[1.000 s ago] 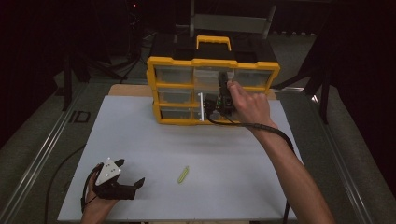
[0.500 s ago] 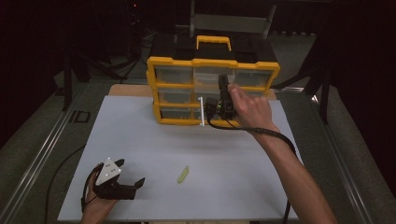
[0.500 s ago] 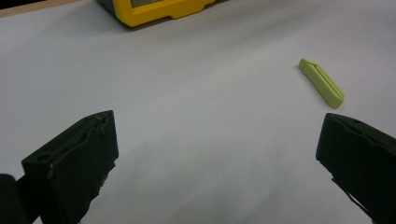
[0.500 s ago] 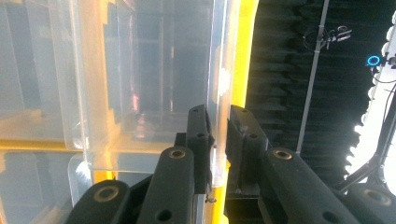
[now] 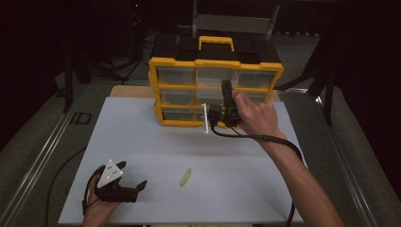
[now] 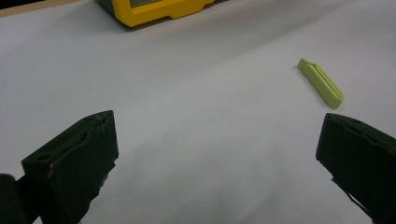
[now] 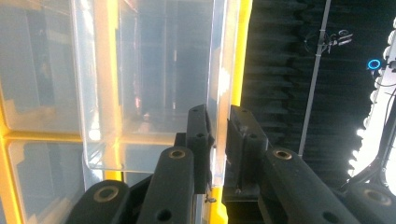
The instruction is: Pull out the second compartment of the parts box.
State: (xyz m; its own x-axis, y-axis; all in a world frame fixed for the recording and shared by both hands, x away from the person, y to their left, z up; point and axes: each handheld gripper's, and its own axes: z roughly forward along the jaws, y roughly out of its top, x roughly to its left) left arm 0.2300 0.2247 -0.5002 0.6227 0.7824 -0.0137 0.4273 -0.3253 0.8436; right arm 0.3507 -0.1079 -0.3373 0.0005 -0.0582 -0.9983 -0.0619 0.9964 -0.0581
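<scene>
A yellow organizer (image 5: 217, 64) with clear drawers stands at the far side of the white table top (image 5: 142, 137). My right gripper (image 5: 227, 86) is at its front, held by a hand. In the right gripper view the right gripper (image 7: 219, 116) is shut on the thin wall of a clear drawer (image 7: 159, 70), which sticks out of the yellow frame. My left gripper (image 5: 134, 174) rests at the near left, open and holding nothing. In its own view the left gripper (image 6: 219, 144) has its jaws far apart over bare table. A small light-green piece (image 5: 185, 176) (image 6: 321, 83) lies flat to its right.
The organizer's yellow base (image 6: 154, 11) shows at the far end of the left gripper view. A black cable (image 5: 265, 138) trails from the right gripper along the forearm. Metal rails (image 5: 42, 156) run beside the table. Dark surroundings lie beyond.
The right hand and gripper have shifted slightly toward the near side at the organizer's front. The left gripper and the green piece have stayed put.
</scene>
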